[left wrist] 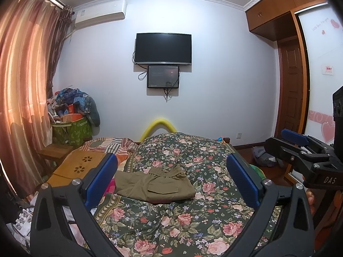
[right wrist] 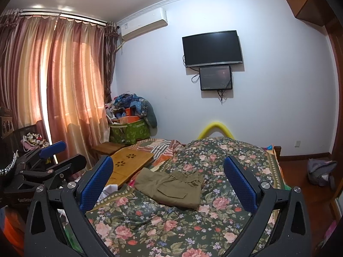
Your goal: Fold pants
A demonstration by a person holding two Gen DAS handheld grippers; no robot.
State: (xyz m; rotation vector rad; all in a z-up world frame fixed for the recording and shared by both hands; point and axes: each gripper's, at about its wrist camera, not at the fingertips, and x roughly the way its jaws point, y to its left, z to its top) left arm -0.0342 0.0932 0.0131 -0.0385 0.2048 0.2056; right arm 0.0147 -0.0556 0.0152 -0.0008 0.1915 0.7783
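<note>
Olive-green pants (left wrist: 154, 184) lie folded into a compact rectangle on the floral bedspread (left wrist: 182, 220), elastic waistband away from me, a flap pocket on top. They also show in the right wrist view (right wrist: 171, 187). My left gripper (left wrist: 171, 178) is open and empty, held above the bed, nearer to me than the pants. My right gripper (right wrist: 168, 180) is open and empty, also held above the bed and back from the pants. Each gripper shows at the edge of the other's view: the right (left wrist: 300, 147), the left (right wrist: 53, 156).
A wooden lap table (right wrist: 126, 162) lies on the bed left of the pants. A green bag piled with clothes (right wrist: 130, 122) stands in the corner by the curtains (right wrist: 64, 90). A TV (left wrist: 163, 49) hangs on the far wall. A wardrobe (left wrist: 300, 68) is on the right.
</note>
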